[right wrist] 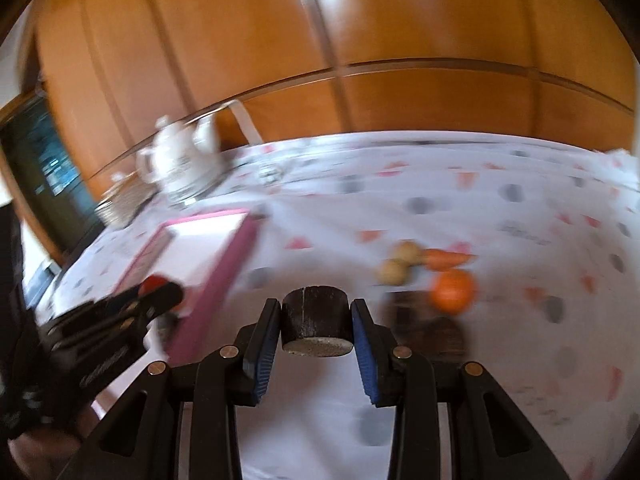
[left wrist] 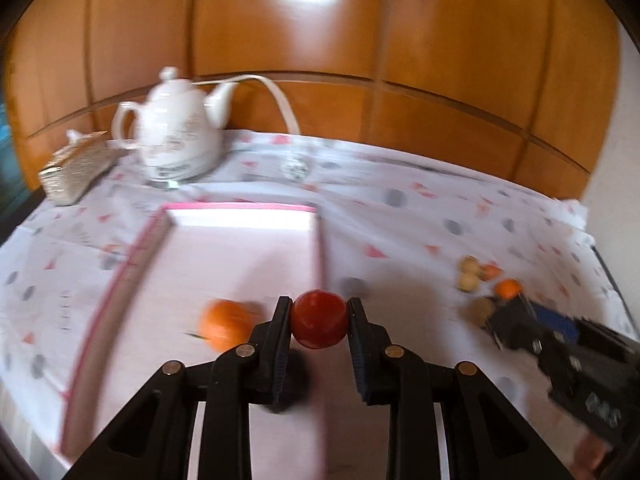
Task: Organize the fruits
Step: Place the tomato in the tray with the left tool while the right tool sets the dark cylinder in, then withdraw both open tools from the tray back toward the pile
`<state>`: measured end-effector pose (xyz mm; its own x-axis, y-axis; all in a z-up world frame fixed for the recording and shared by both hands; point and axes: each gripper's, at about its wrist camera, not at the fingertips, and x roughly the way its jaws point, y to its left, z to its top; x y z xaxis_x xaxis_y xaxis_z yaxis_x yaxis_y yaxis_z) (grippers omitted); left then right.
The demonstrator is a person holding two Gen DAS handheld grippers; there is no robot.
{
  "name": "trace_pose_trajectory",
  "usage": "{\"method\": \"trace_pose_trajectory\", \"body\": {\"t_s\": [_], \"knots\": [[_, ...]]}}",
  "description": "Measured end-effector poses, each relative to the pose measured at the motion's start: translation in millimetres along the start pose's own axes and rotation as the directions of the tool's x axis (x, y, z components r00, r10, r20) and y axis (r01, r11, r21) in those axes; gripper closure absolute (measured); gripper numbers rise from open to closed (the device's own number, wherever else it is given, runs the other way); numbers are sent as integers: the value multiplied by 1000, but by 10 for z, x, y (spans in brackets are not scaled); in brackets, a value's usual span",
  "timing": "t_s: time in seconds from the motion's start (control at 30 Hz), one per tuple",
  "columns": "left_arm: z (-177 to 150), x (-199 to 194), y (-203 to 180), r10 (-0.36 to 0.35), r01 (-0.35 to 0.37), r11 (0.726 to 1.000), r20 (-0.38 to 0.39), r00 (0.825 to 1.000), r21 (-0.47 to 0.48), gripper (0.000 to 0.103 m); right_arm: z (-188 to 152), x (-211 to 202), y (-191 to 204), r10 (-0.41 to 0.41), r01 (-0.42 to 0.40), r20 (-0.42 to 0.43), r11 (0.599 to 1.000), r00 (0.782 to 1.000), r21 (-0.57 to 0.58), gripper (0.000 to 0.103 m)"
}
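- Over the near end of the pink-rimmed white tray, the left gripper has its two fingers pressed against the sides of a red fruit, which is clear of the tray floor.
- Inside the tray, just left of that gripper's left finger, lies an orange; whether fruit and finger touch is lost in blur.
- To the right of the tray, above the patterned tablecloth, the right gripper is closed on a dark brown, flat-cut piece with a pale speckled underside; what kind of item it is cannot be told.
- On the cloth beyond and to the right of the right gripper sit two pale round pieces, touching each other, with a carrot just beside them and a second orange near the carrot.
- At the far left of the table stand a white teapot and, to its left, a woven box.
- A white cord runs from behind the teapot up against the wooden panelling behind the table.
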<state>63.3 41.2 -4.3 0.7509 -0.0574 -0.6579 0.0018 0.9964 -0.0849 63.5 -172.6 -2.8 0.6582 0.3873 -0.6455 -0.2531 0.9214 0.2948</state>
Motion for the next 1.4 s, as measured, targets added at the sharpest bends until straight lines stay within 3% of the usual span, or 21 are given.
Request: {"method": "trace_pose_trajectory", "body": {"t_s": [0.13,0.3,0.57,0.7,1.07,1.4], "knots": [[56,24,441,88,-87,994,0,996,-63,76,14,116,462,109,-113,-50,990,993,-85,67],[67,125,802,133,-136,984,-33,991,-114,75,-57,263,1001,213,-232,-125,959,969,-163,67],[-15,160,984,162,-169,970,-54,985,-172,67,-201,488,1370,258,-300,-217,935,942,-191,66],[-46,120,961,166,-174,968,-57,984,-183,65,-204,469,1352,244,-282,-199,940,949,-190,62],[-51,-33,662,134,-136,979,-20,991,-151,62,-108,222,890,90,-98,-71,988,993,-118,62],[-55,-127,231,63,-63,996,2,998,-66,60,-111,94,340,-66,65,-17,998,998,-9,62]]}}
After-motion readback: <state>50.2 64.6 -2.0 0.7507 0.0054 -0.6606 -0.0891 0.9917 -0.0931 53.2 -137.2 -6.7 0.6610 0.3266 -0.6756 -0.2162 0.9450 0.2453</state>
